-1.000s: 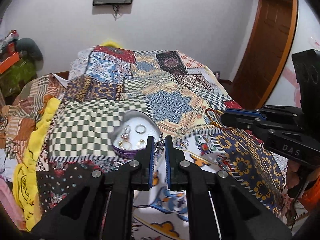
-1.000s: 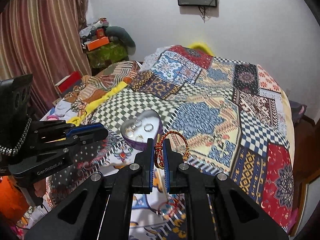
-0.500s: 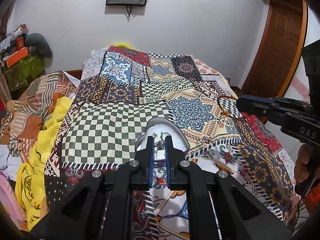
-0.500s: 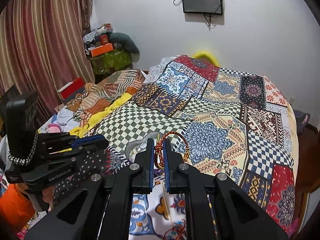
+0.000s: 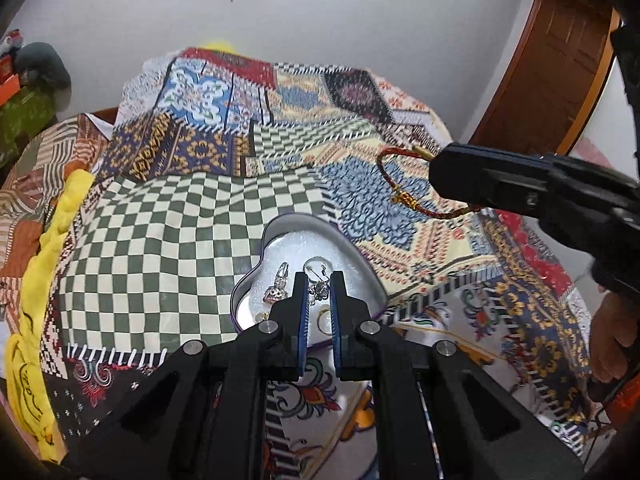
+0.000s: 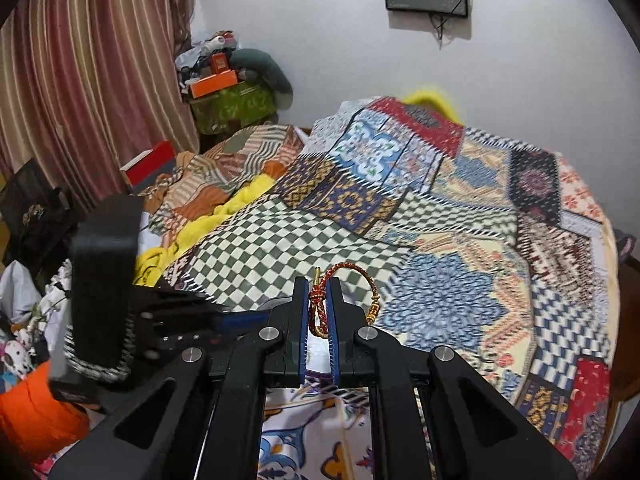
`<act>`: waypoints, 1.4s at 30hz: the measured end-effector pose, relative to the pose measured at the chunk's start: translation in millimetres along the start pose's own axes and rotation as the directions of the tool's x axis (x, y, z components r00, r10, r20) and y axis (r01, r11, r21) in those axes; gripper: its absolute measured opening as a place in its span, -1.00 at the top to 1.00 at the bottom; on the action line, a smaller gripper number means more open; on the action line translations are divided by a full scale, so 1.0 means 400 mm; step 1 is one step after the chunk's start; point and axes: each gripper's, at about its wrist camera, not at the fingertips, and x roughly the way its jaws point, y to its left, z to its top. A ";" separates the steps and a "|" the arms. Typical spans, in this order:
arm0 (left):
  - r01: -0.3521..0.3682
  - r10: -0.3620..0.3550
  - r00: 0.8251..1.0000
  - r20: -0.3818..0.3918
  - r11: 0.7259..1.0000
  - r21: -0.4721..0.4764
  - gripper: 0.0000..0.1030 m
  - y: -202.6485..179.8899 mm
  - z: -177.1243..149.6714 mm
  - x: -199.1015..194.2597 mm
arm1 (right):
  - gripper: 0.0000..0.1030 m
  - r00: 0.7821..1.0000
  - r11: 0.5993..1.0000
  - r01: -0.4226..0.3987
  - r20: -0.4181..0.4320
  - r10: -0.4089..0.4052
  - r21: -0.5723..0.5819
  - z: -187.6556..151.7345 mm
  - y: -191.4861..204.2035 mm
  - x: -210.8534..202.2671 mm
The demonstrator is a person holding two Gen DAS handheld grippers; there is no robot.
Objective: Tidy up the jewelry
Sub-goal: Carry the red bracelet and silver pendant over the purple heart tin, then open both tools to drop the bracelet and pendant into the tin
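A silver heart-shaped tin (image 5: 294, 220) lies on the patchwork bedspread and holds a few rings and earrings (image 5: 281, 276). My left gripper (image 5: 319, 280) hangs just over the tin, shut on a small silver earring (image 5: 320, 289) that dangles between its tips. The right gripper (image 6: 317, 284) is shut on a red braided bracelet (image 6: 362, 270) with gold clasps, held above the bed. In the left wrist view, the right gripper (image 5: 440, 168) sits up and to the right of the tin with the bracelet (image 5: 386, 178) hanging from it. My own fingers mostly hide the tin in the right wrist view.
The patchwork bedspread (image 5: 180, 248) covers the whole bed. Yellow cloth (image 5: 44, 264) and striped bedding bunch along its left side. A wooden door (image 5: 552, 68) stands at the right. Boxes and clutter (image 6: 224, 92) pile up by the curtain.
My left gripper has moved forward and down, so the tin is now right under its tips. The right gripper has shifted across the bed with the bracelet still in it.
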 end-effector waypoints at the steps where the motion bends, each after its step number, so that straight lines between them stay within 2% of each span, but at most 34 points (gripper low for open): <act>1: -0.003 0.003 1.000 -0.008 1.000 0.002 0.83 0.003 0.000 0.011 | 0.85 1.000 1.000 -0.009 -0.009 0.009 0.002 0.000 -0.001 0.008; 5: -0.024 0.025 0.999 -0.021 0.999 0.023 0.83 0.003 -0.002 0.032 | 0.85 0.999 1.000 -0.026 -0.041 0.027 0.012 -0.003 -0.003 0.042; 8: -0.012 0.013 1.000 -0.028 0.999 0.031 0.83 0.003 -0.003 0.037 | 0.85 0.997 0.999 -0.033 -0.064 0.034 0.020 -0.006 -0.006 0.062; 14: -0.051 0.053 0.998 -0.020 0.996 0.066 0.81 -0.001 -0.011 0.021 | 0.85 0.996 0.999 -0.032 -0.079 0.033 0.022 -0.004 -0.008 0.071; 16: -0.047 0.047 0.999 -0.011 0.997 0.059 0.70 0.007 -0.016 0.003 | 0.85 0.996 0.999 -0.029 -0.083 0.030 0.015 -0.002 -0.006 0.075; 19: -0.036 0.035 0.999 0.012 0.999 0.027 0.36 0.032 -0.021 -0.028 | 0.85 0.996 1.000 -0.028 -0.090 0.028 0.008 0.001 0.000 0.081; 23: -0.035 0.036 0.999 0.035 0.999 -0.020 0.35 0.071 -0.021 -0.067 | 0.85 0.994 1.000 -0.031 -0.106 0.031 -0.002 0.002 0.009 0.095; 28: -0.083 0.084 0.995 0.057 0.996 -0.023 0.35 0.095 -0.019 -0.098 | 0.85 0.989 0.999 -0.029 -0.143 0.025 -0.026 -0.010 0.021 0.120; 32: -0.111 0.112 0.993 0.048 0.994 -0.019 0.35 0.106 -0.025 -0.096 | 0.85 0.984 0.998 -0.021 -0.180 0.011 -0.054 -0.024 0.034 0.139; 37: -0.124 0.124 0.992 0.016 0.992 -0.020 0.35 0.108 -0.039 -0.076 | 0.85 0.975 0.996 -0.039 -0.223 0.022 -0.076 -0.037 0.045 0.158; 42: -0.124 0.124 0.992 0.017 0.992 -0.028 0.35 0.109 -0.049 -0.079 | 0.85 0.971 0.991 -0.032 -0.241 0.000 -0.127 -0.048 0.064 0.166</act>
